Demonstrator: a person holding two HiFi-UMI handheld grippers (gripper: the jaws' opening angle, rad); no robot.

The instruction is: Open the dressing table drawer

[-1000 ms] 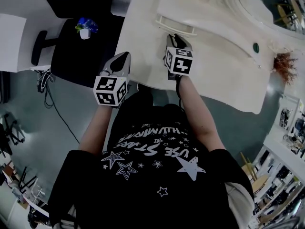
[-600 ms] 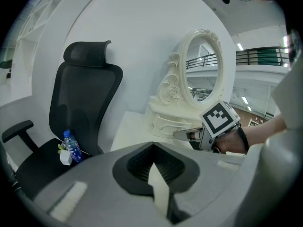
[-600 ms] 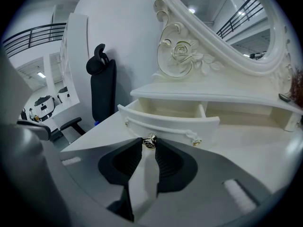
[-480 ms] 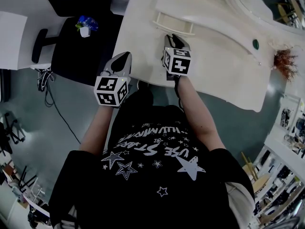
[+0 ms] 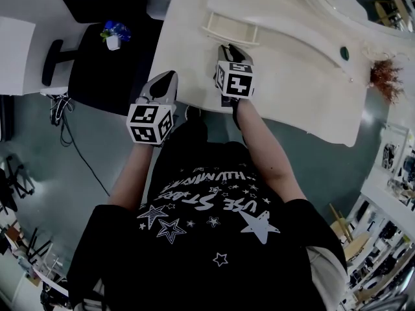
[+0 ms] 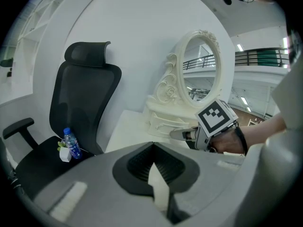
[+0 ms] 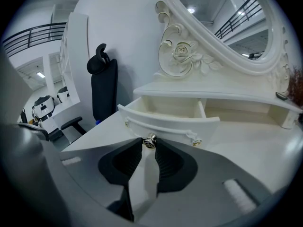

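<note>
The white dressing table [image 5: 305, 89] has its small drawer [image 5: 230, 26] pulled out from under the mirror shelf. In the right gripper view the drawer [image 7: 165, 121] stands open, its inside bare. Its metal knob [image 7: 150, 140] sits between the tips of my right gripper [image 7: 149, 143], which is shut on it. From the head view the right gripper [image 5: 228, 48] points at the drawer front. My left gripper [image 5: 166, 78] hangs off the table's front left edge, shut and holding nothing [image 6: 152, 144]. The left gripper view also shows the right gripper [image 6: 182, 134] at the drawer.
A black office chair [image 5: 104, 57] stands left of the table, with a water bottle [image 6: 71, 144] and a small pot on its seat. An ornate oval mirror [image 7: 222, 22] rises behind the drawer. A small green object [image 5: 344, 54] and a reddish dried plant [image 5: 382, 76] sit at the right.
The right gripper, drawer and table have drifted slightly up and left in the head view, the gripper staying at the knob. The left gripper has hardly moved.
</note>
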